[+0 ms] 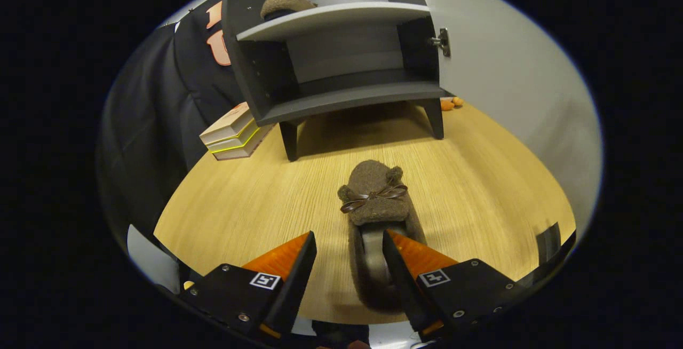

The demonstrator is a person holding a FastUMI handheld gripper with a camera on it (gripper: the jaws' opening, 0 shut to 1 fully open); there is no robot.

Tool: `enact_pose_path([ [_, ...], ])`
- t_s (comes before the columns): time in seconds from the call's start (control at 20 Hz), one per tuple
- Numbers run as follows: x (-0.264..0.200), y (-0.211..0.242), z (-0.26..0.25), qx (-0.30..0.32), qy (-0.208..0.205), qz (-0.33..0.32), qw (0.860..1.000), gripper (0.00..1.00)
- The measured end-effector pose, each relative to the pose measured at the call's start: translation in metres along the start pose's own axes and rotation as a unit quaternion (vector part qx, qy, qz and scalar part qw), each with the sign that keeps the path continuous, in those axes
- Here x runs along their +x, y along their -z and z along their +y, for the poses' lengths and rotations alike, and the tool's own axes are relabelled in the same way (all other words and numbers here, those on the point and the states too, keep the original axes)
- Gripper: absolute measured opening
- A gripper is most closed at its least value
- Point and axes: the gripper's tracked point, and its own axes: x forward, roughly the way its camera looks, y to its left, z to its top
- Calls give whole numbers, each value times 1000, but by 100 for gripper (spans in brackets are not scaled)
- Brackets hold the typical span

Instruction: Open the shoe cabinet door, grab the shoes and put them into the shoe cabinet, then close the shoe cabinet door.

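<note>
A brown fuzzy slipper (373, 189) with a ribbon bow lies on the wooden table (240, 205), toe pointing toward the shoe cabinet (341, 101). My gripper (348, 234) is open at the slipper's heel end. One finger sits inside the slipper's opening, the other outside its left side, so the left wall is between them with a gap. The dark cabinet stands beyond the slipper with its door (507, 71) swung open to the right. A second brown slipper (285, 3) rests on the cabinet's upper shelf (331, 18). The lower shelf is bare.
A stack of books (235, 133) lies by the cabinet's left leg. Small orange objects (451, 103) sit behind its right leg. The open door's hinge (443, 42) juts out at the cabinet's right edge. Black cloth hangs to the left.
</note>
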Motion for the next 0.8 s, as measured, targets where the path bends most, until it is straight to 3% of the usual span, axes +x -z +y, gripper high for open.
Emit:
enact_pose_path([
  [0.3,46,-4,13,-21,-18,27,999,75],
  [0.45,63,-4,15,-27,-22,45,998,66],
  [0.65,68,-9,-4,-22,17,42,999,24],
  [0.7,69,-9,-4,-17,18,49,999,10],
  [0.8,65,-11,-3,-17,14,56,998,5],
])
